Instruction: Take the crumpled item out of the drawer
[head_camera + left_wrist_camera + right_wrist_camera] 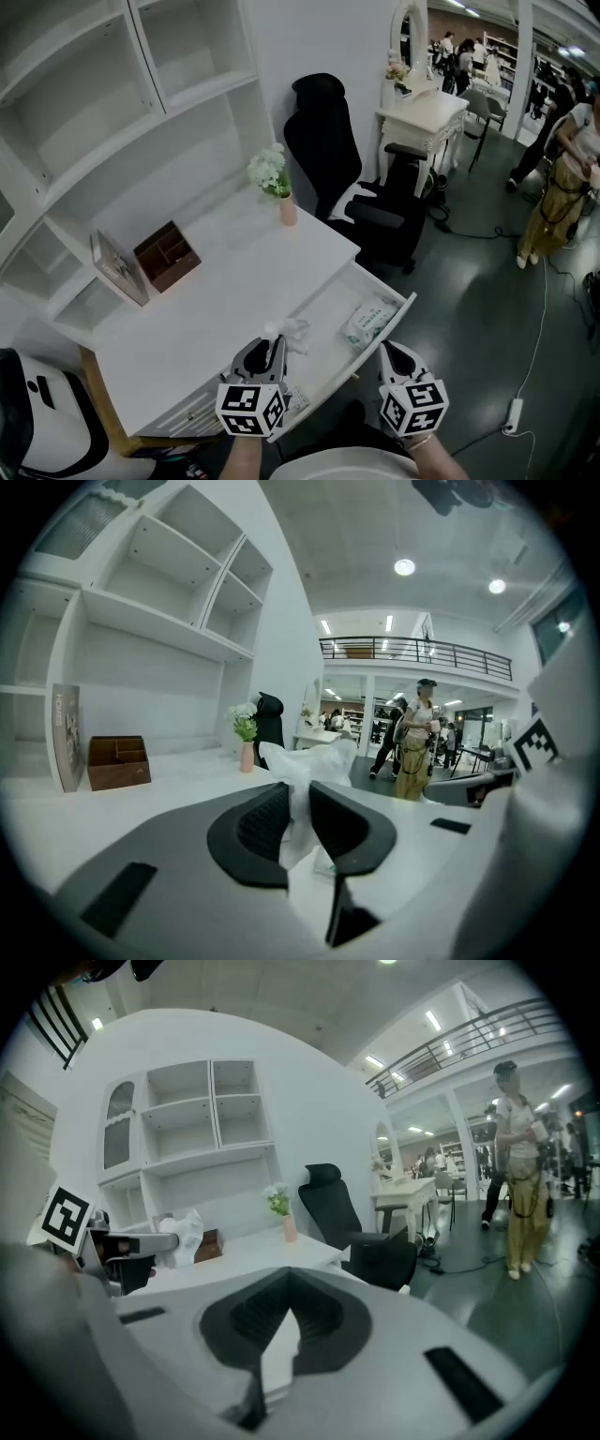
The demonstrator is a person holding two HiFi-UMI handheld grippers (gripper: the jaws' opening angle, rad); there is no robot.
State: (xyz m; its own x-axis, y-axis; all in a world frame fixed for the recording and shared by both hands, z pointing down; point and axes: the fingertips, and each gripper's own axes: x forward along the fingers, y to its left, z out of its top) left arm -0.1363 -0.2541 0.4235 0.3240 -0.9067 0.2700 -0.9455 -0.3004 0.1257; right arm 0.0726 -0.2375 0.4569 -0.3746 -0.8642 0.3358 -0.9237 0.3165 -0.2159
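My left gripper [265, 361] had its jaws narrowed onto the crumpled item [289, 333], white tissue bunched between the pads, lower centre of the head view. It looked lifted above the open drawer [401, 309], though the steep angle made that hard to judge. The right gripper [398, 361] was closed and empty at the lower right. To finish well: firm pinch, lift straight up, clear the desk [234, 281] edge, and don't snag the packet [367, 323] in the drawer.
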